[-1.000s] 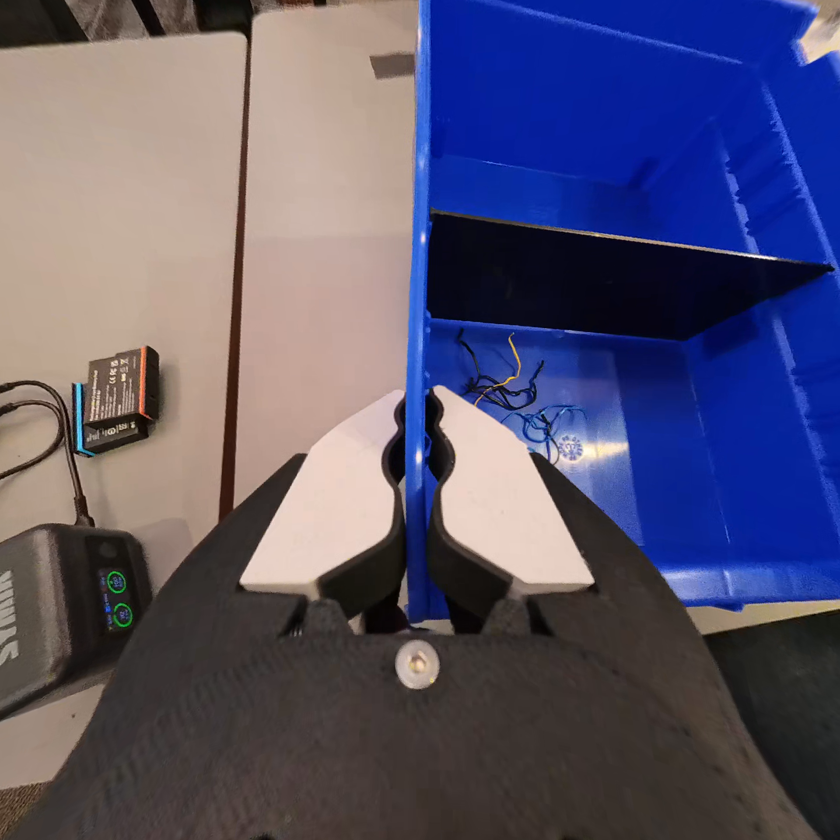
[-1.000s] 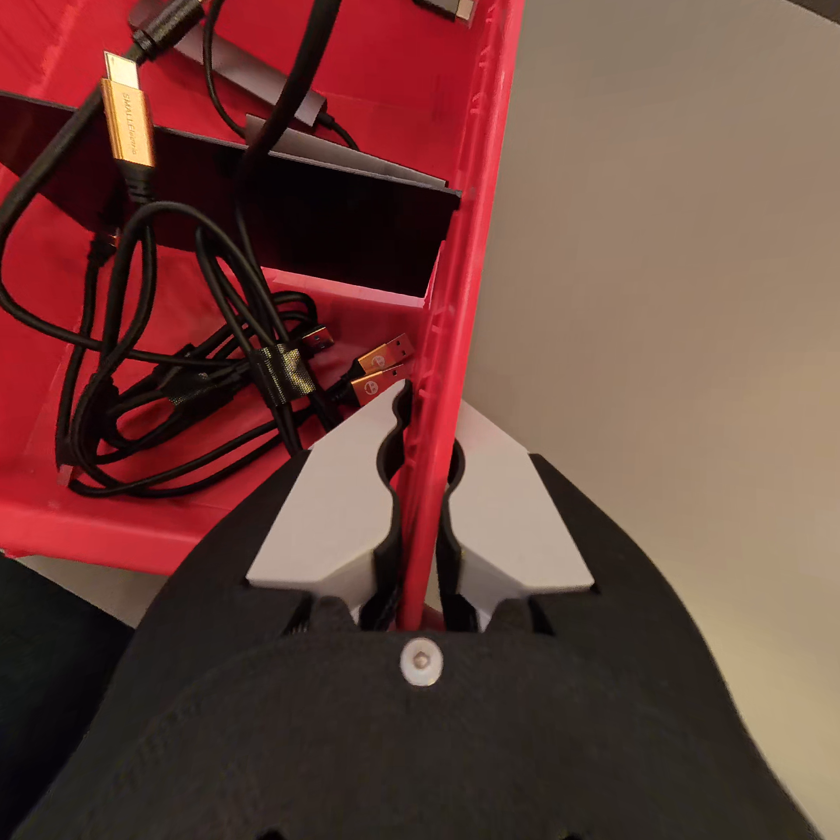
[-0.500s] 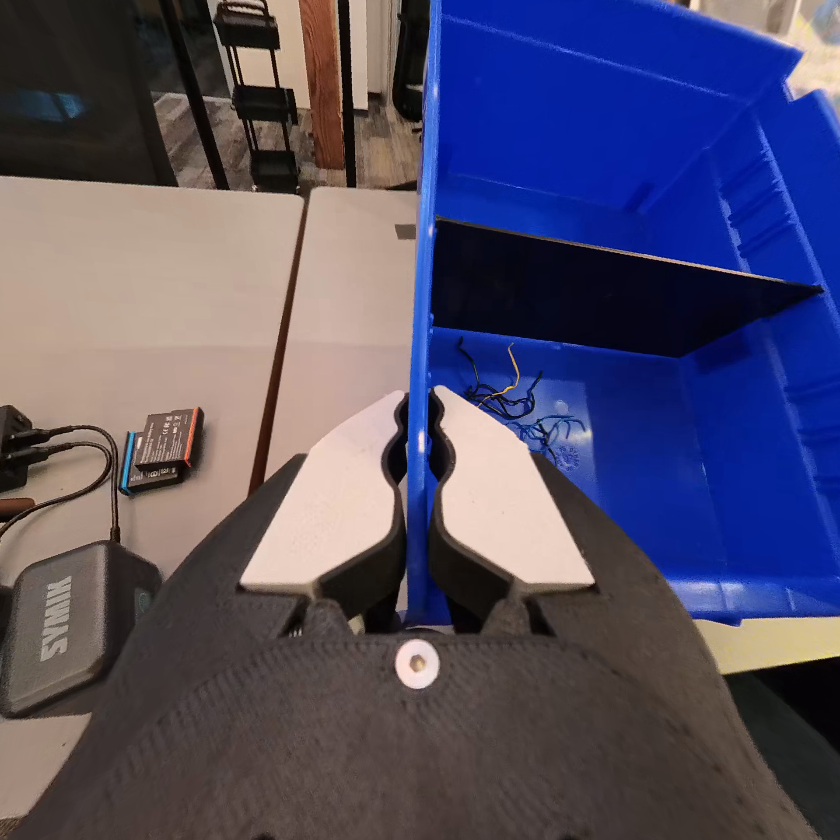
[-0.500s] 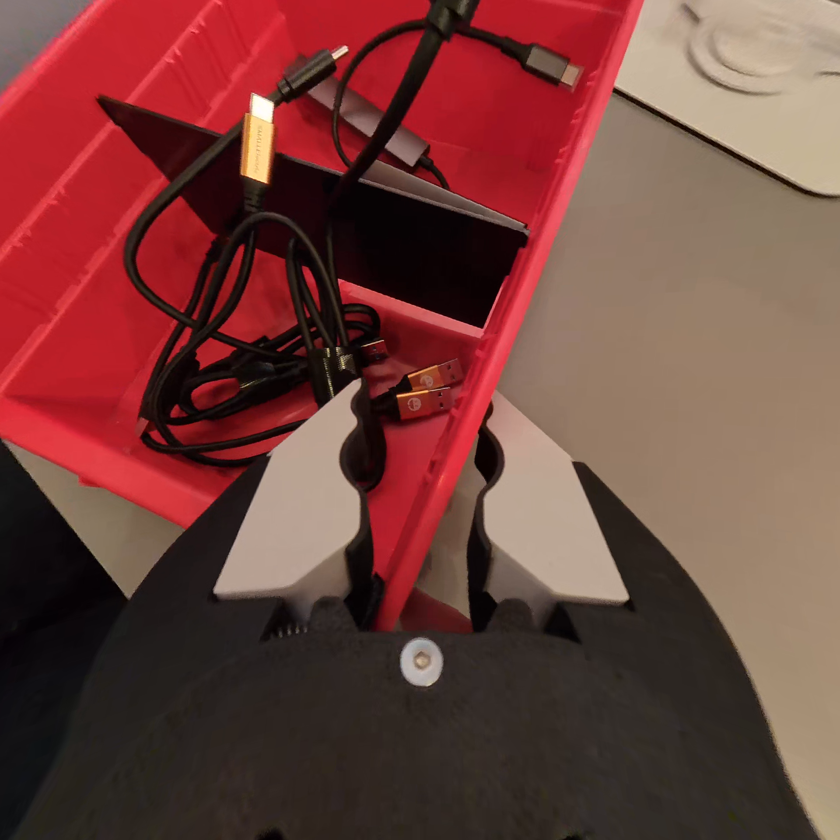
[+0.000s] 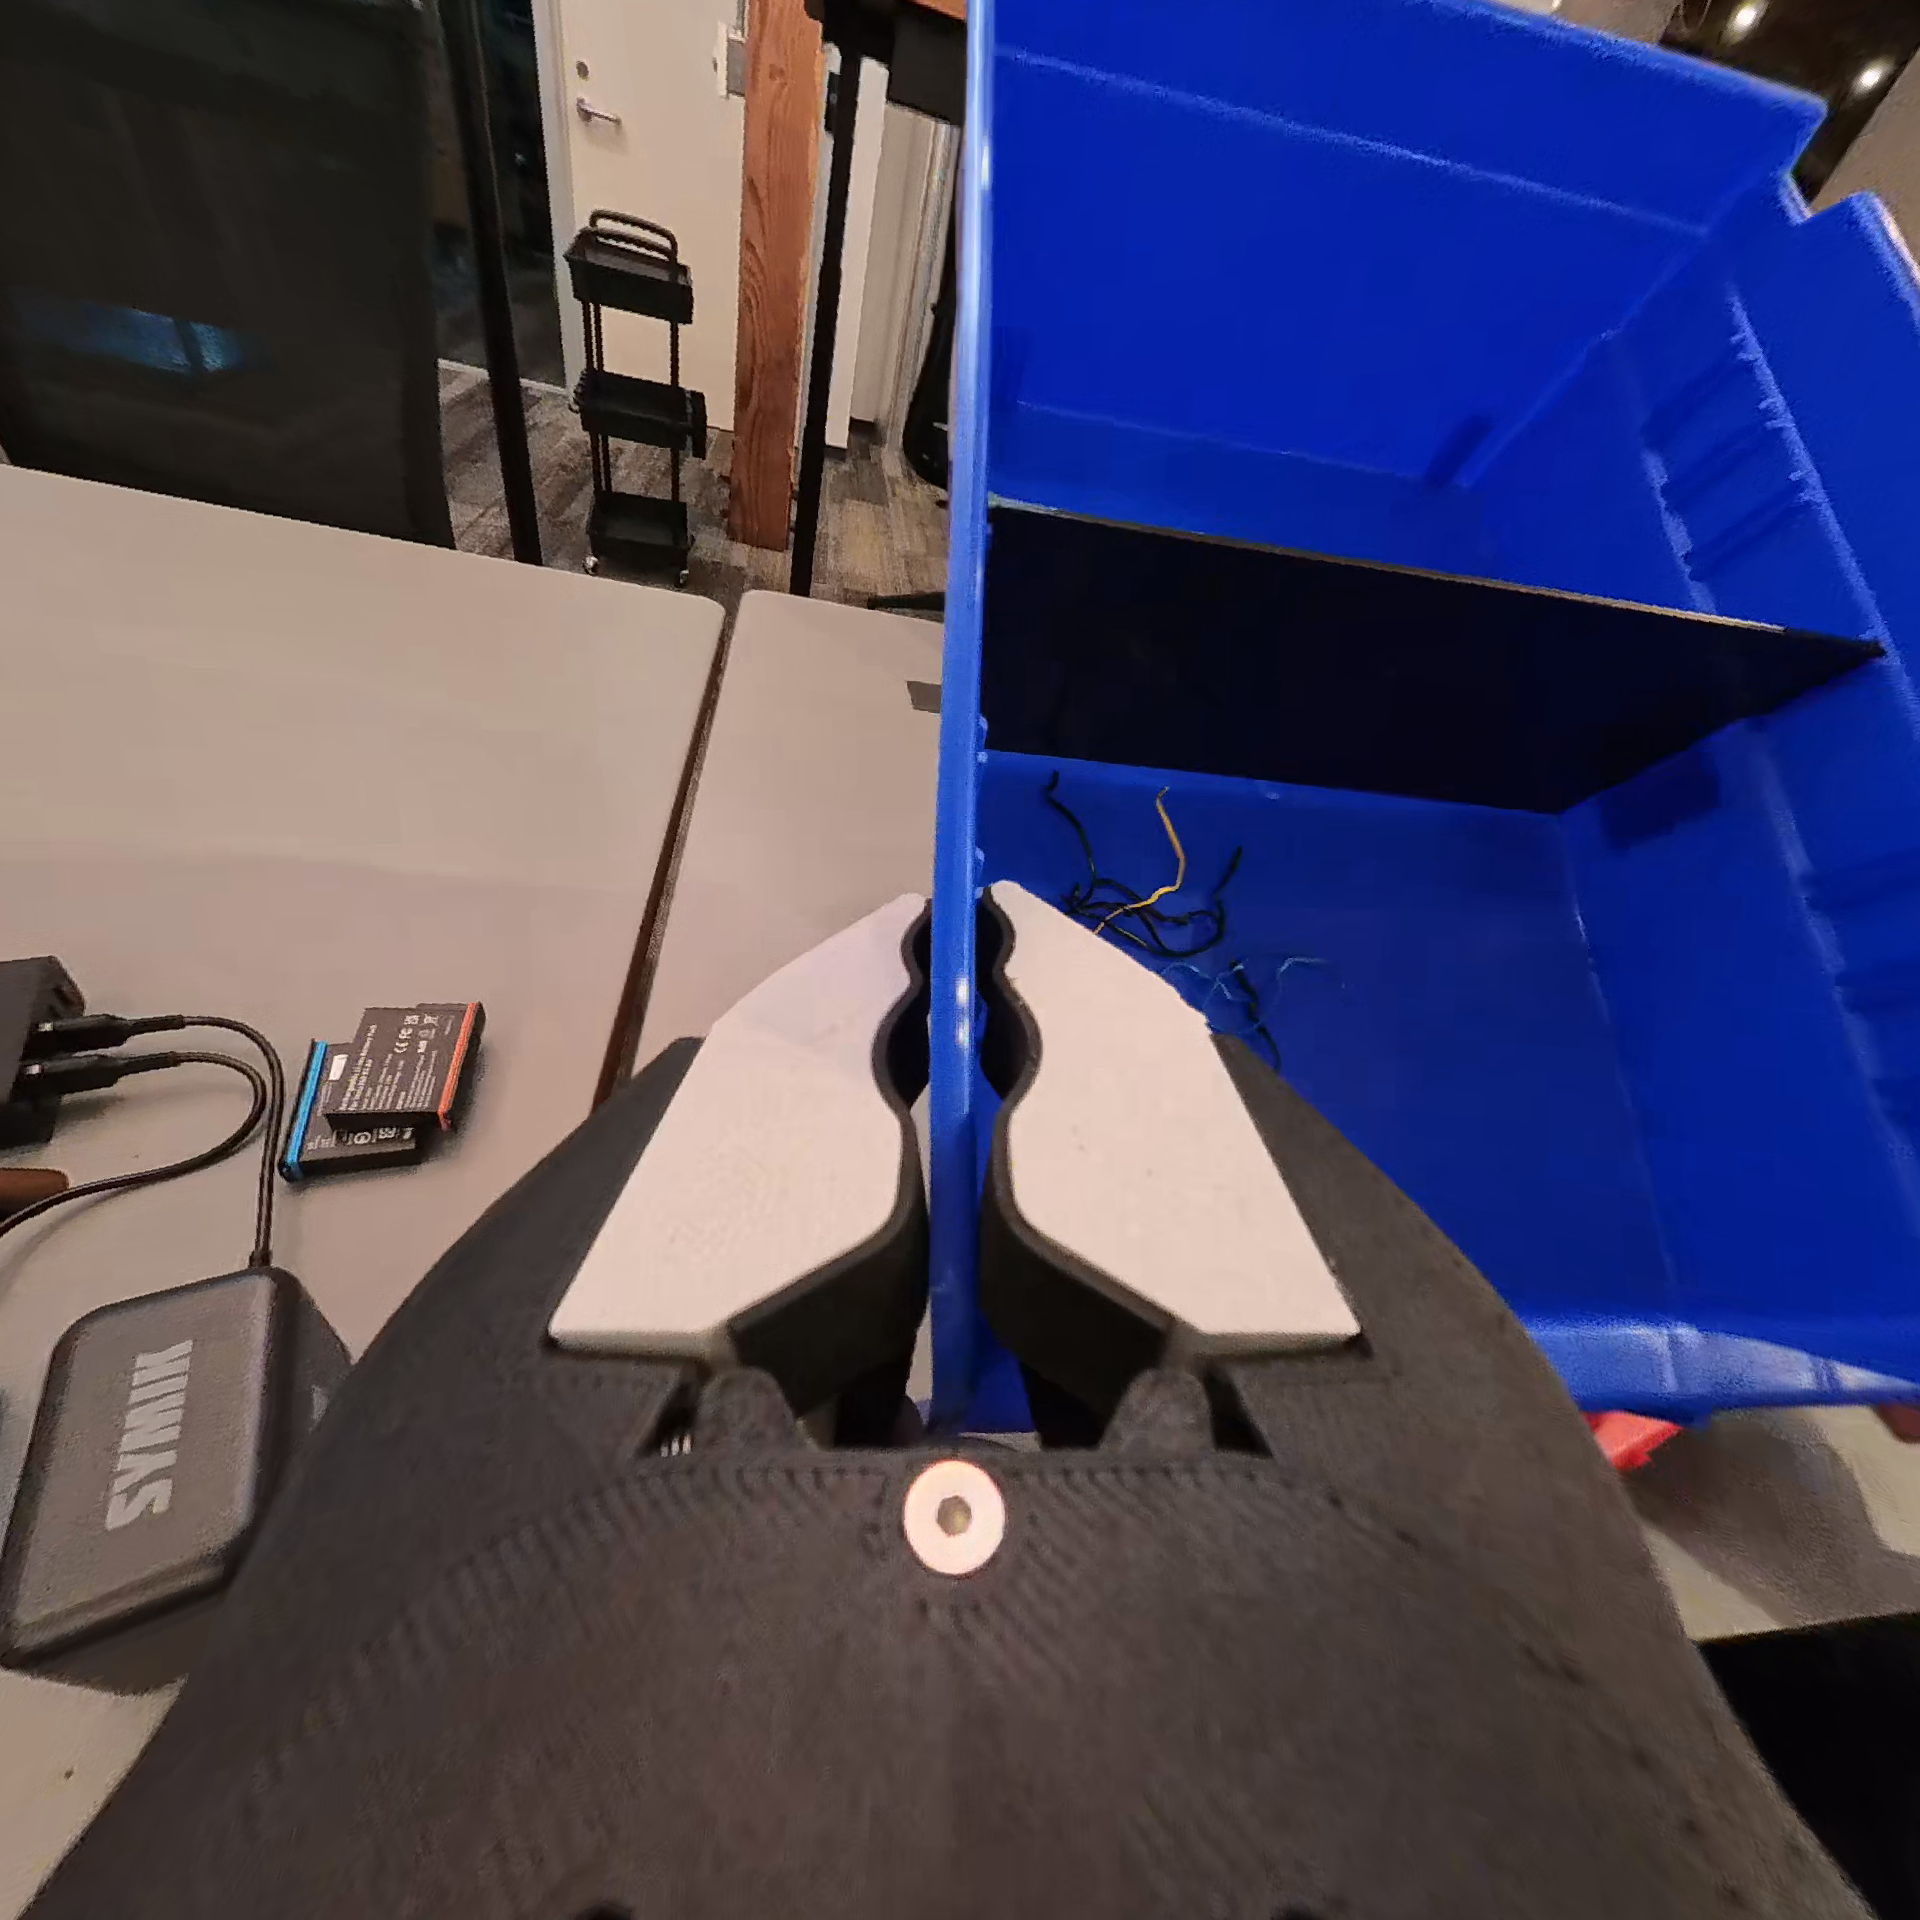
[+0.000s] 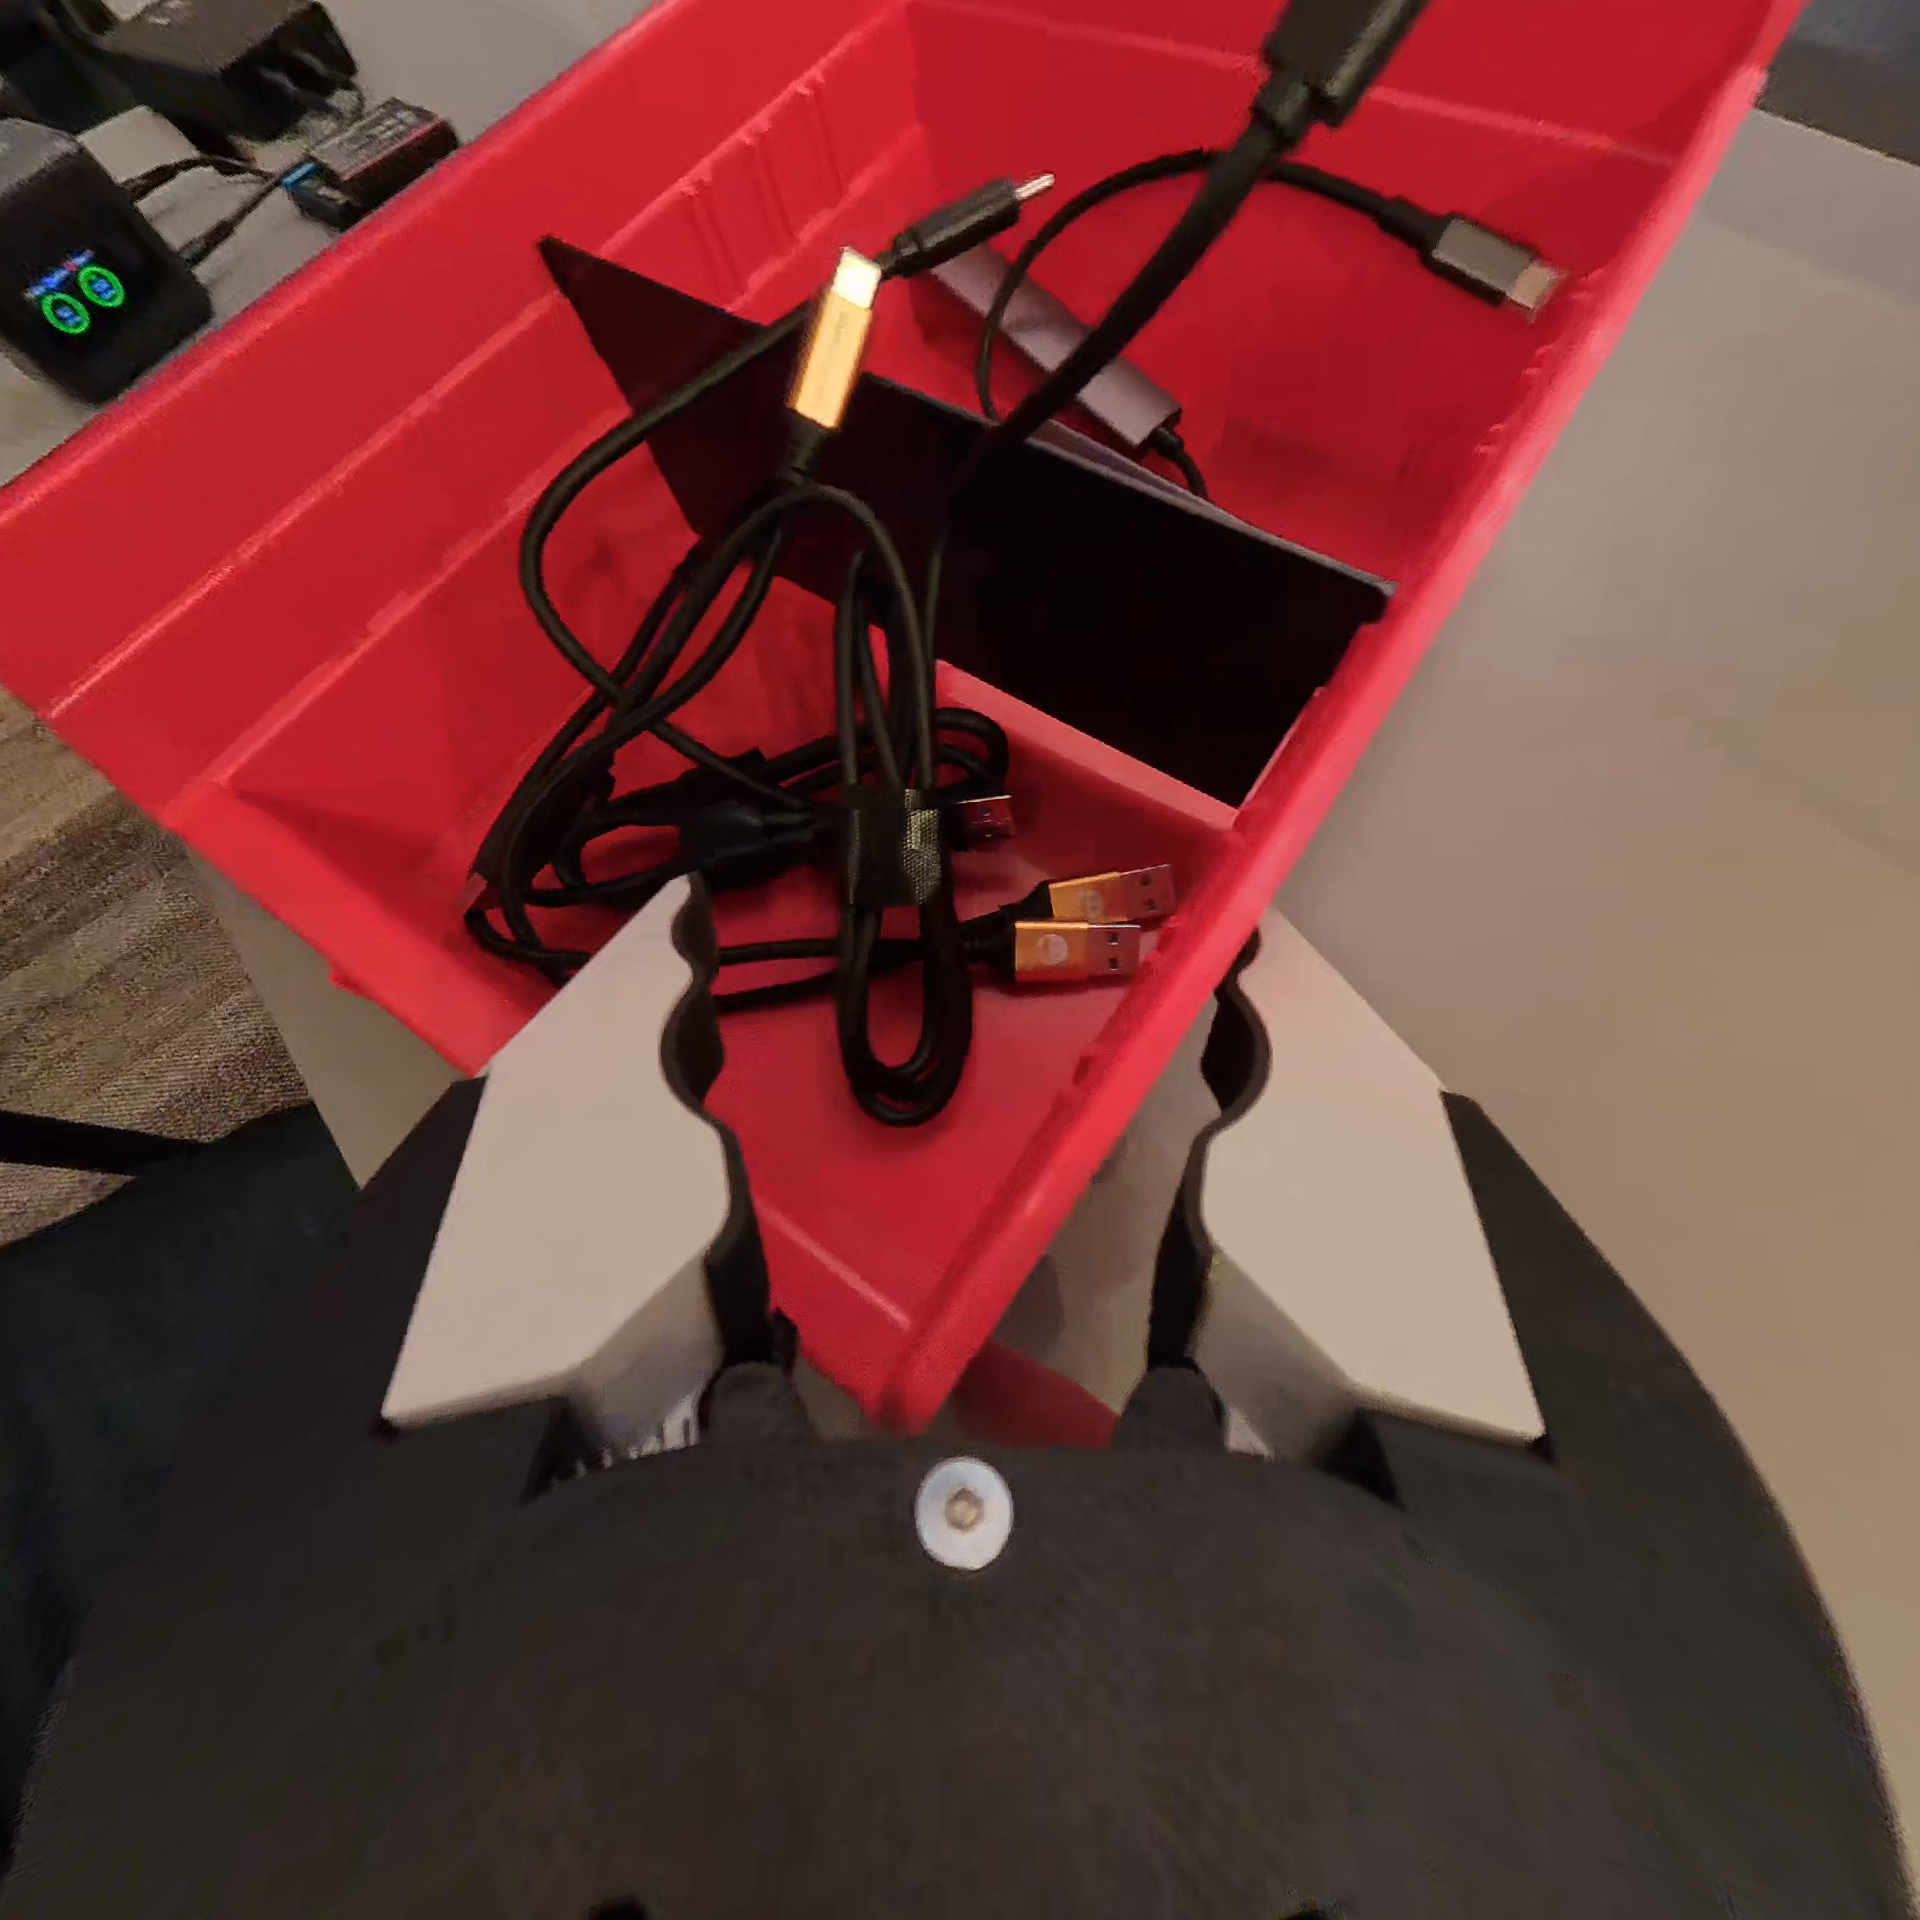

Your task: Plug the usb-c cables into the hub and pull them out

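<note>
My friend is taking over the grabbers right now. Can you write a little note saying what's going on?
Left gripper: shut on the side wall of the blue bin, which holds only wire scraps.
Right gripper: open, straddling the red bin wall, holding nothing.
Cables lie bundled in the red bin's near compartment; the grey hub sits behind the black divider.
Done: nothing plugged in yet.
Left: pick up a usb-c plug, plug it into the hub, pull it out, repeat.
</note>
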A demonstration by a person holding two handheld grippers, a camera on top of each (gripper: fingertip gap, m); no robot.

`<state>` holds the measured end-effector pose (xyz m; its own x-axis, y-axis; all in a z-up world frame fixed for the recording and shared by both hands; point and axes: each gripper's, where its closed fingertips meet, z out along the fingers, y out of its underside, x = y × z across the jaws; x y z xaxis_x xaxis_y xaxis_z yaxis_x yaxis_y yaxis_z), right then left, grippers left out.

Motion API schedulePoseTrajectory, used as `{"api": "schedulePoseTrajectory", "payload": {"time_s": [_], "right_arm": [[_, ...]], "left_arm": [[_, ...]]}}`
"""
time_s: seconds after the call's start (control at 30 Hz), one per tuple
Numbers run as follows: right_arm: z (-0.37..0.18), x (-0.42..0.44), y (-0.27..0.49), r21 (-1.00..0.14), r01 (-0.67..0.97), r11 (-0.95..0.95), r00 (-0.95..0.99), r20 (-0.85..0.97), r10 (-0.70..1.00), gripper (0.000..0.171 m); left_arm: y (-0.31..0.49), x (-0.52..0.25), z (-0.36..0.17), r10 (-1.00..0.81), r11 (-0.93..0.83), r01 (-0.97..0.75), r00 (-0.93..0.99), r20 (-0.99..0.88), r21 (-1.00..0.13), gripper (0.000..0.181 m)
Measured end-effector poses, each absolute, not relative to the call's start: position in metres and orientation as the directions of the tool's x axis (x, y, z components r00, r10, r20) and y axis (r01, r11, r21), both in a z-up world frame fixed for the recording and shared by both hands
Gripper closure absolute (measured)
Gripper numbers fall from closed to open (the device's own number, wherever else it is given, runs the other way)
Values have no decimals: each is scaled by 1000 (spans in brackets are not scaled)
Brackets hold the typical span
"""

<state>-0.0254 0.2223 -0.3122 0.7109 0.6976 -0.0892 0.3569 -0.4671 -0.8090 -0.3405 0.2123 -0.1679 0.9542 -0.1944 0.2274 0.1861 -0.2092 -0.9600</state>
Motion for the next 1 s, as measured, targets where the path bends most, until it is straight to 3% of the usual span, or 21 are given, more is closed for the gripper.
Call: {"api": "schedulePoseTrajectory", "payload": {"time_s": [0.1,0.37,0.6,0.8,0.9,1.0], "right_arm": [[-311,-58,217,-815,352,-461,680,-115,724,82],[-304,-115,191,-832,388,-395,531,-149,834,63],[-240,-56,195,-914,289,-284,565,-76,822,65],[-170,-4,159,-977,168,-127,550,-14,835,66],[-156,15,136,-973,226,35,588,165,792,72],[-163,44,126,-956,294,25,647,218,731,71]], "left_arm": [[211,-345,-165,-194,-193,200,952,237,-961,177],[208,-347,-154,-214,-146,237,940,264,-960,178],[207,-319,-145,-254,-146,193,940,226,-970,177],[213,-248,-141,-307,-179,119,936,170,-977,178],[216,-196,-135,-384,-174,64,915,127,-983,177],[221,-140,-130,-463,-179,20,881,102,-984,177]]}}
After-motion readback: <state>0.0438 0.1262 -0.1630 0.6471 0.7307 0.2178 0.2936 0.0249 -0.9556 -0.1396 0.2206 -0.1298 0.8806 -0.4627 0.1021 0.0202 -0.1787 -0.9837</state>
